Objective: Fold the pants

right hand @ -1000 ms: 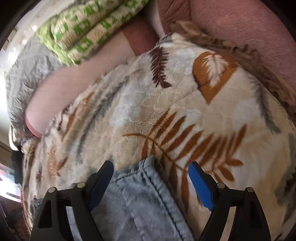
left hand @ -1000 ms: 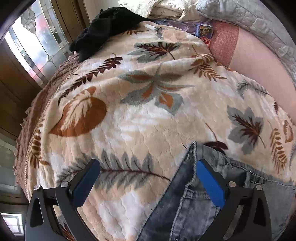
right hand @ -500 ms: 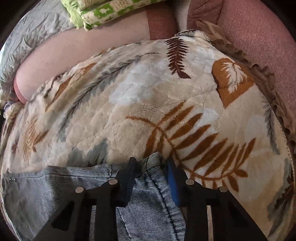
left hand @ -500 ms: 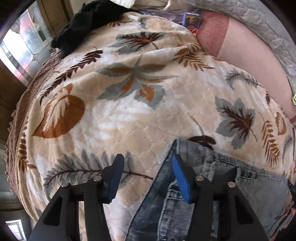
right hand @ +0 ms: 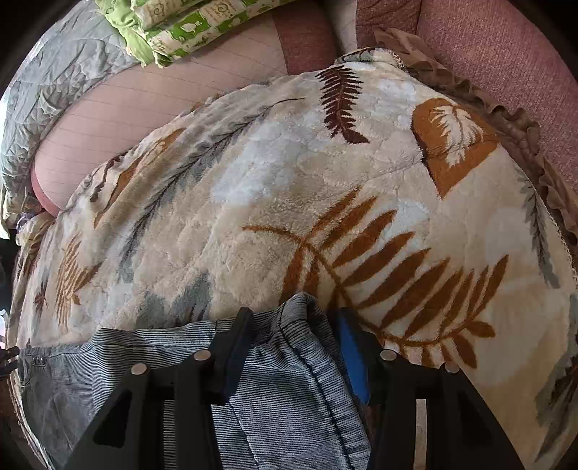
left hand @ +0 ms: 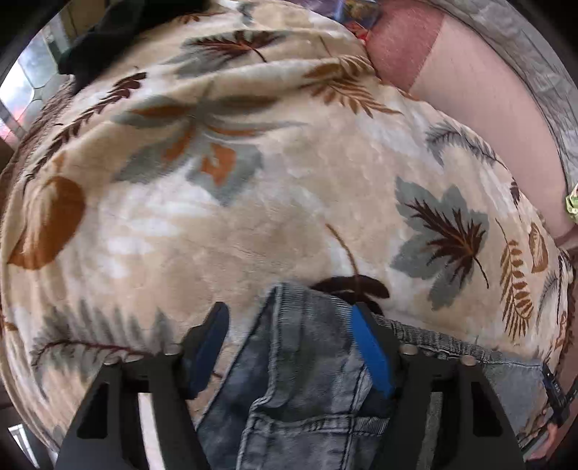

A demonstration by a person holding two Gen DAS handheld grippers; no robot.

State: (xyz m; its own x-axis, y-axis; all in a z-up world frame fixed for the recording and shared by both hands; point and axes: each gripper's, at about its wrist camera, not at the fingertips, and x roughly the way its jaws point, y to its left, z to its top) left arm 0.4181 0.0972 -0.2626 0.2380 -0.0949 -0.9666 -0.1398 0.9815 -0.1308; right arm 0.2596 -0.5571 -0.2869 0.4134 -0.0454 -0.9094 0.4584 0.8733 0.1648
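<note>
The jeans [left hand: 307,361] lie flat on a bed, on top of a fluffy leaf blanket [left hand: 271,217]. They sit at the 6 o'clock edge of both views. The folding looks like it has only just begun. No fold shows yet, as far as these views let me see, and most of the jeans are out of sight below the edge.

The left gripper [left hand: 289,347] points down over one top corner of the jeans. Its fingers [left hand: 372,354] are about half open and closing. The denim corner sits between them, but the far finger is still on the blanket, not pressing the cloth.

The right gripper [right hand: 294,347] is over the other top corner [right hand: 296,325]. Its fingers are about half open and opening a little. One finger touches the denim; I cannot tell if they squeeze it.

What seems left: grab both corners, lift, fold the jeans over, and smooth them.

There are no boxes or baskets here. A black cloth [left hand: 108,43] lies at 11 o'clock in the left view, and a green patterned quilt [right hand: 180,29] at 11 o'clock in the right view.
</note>
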